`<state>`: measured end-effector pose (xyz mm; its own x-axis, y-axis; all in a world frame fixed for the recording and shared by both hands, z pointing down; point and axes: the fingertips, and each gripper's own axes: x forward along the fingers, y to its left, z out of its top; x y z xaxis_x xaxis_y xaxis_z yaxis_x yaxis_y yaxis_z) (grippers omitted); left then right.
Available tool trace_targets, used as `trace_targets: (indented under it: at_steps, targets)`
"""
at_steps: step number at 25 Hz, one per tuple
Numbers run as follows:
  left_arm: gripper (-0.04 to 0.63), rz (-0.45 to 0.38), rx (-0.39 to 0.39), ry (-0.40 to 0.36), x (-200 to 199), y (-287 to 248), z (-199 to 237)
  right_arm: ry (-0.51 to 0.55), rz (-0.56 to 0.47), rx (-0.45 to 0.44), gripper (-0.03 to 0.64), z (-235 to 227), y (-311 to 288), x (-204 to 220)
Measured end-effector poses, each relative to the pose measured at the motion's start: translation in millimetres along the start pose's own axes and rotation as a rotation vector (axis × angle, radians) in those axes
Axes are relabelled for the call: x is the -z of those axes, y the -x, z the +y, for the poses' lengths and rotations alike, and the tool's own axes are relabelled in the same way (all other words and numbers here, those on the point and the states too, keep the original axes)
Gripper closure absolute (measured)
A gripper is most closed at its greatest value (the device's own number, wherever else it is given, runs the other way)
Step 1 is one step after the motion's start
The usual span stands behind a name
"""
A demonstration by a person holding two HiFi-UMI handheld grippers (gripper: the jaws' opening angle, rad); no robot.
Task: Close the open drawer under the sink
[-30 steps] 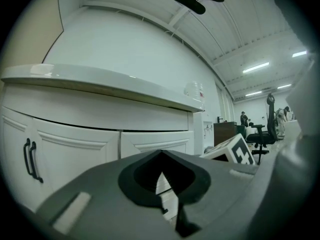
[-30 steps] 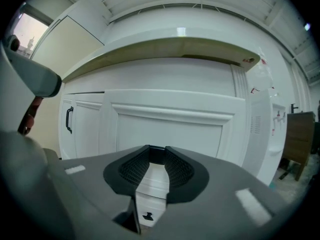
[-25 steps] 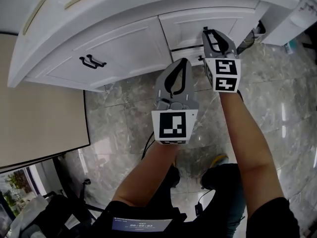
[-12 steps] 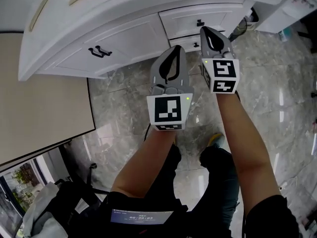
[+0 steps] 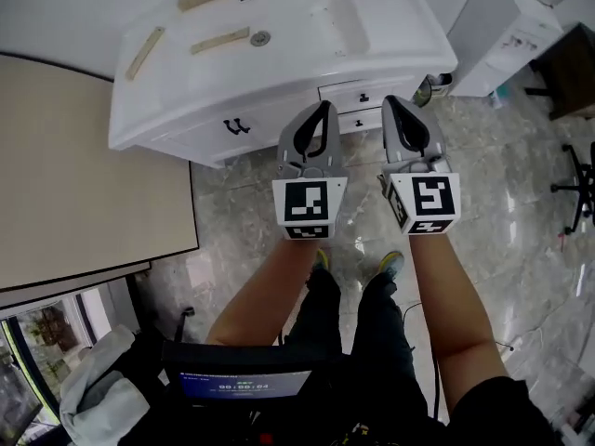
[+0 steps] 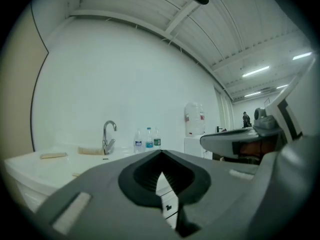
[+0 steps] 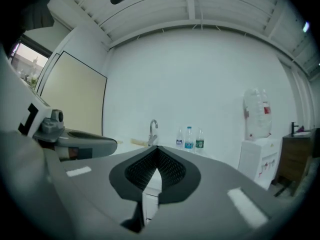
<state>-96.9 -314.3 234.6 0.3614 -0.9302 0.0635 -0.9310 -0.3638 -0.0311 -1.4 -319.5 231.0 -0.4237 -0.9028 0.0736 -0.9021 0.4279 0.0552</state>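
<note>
The white vanity (image 5: pixel 186 110) with its sink (image 5: pixel 307 35) lies at the top of the head view. Under the counter on the right are two stacked drawers; the upper drawer (image 5: pixel 349 94) and the lower drawer (image 5: pixel 346 120) each have a small black handle. From this height I cannot tell whether the lower one stands out. My left gripper (image 5: pixel 323 109) and right gripper (image 5: pixel 390 103) hang side by side over the floor, just short of the drawers, touching nothing. Both are shut and hold nothing. The left gripper (image 6: pixel 161 154) and the right gripper (image 7: pixel 156 149) both look over the countertop toward the faucet (image 6: pixel 109 135).
A beige panel (image 5: pixel 84 193) stands at the left beside the vanity. A white water dispenser (image 5: pixel 502 26) is at the upper right, and an office chair (image 5: pixel 576 184) at the right edge. Three bottles (image 6: pixel 148 139) stand behind the sink. Grey marble floor (image 5: pixel 251 221) lies under my feet.
Both grippers have drawn back from the drawer fronts and risen with the head camera. The whole sink top has come into view. Both grippers stay shut.
</note>
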Motion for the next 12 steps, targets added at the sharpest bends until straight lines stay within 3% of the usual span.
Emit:
trace_targets:
  at_steps: [5, 12]
  targets:
    - [0.595, -0.003, 0.025, 0.019, -61.7, 52.0, -3.1, -0.004, -0.062, 0.018, 0.595, 16.1, 55.5, -80.9]
    - [0.595, -0.011, 0.044, 0.029, -85.0, 98.5, -19.9, 0.02, -0.062, 0.038, 0.597, 33.2, 95.7, -107.9]
